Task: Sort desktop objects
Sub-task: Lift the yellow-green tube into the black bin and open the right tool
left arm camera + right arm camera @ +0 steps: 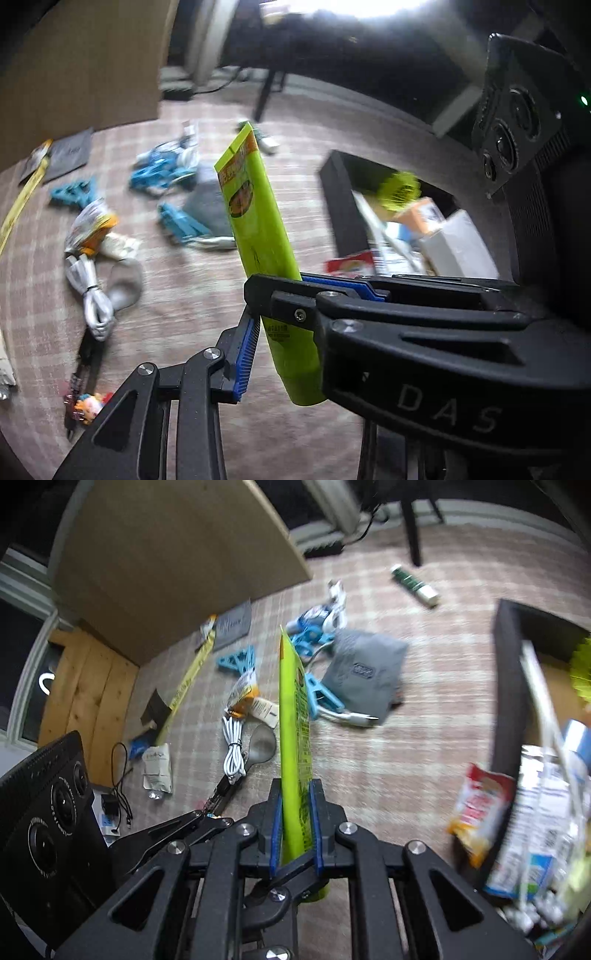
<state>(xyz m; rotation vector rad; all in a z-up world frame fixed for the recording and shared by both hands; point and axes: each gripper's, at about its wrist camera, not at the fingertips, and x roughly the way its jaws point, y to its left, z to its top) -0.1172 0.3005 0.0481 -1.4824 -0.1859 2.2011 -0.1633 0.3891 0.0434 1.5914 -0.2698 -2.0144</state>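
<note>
The right hand-held gripper is clamped on a lime-green tube, its blue pads pressed against both flat faces near the capped lower end. The tube stands nearly upright in the air above the checked rug, crimped end up, near the black storage box that holds snack packets and cartons at the rug's right edge. The left hand-held gripper stands spread wide beside it; one blue pad sits just beside the tube, and its other finger is hidden behind the right hand-held gripper. On the rug lie a grey pouch, a bundled white cable and blue clips.
</note>
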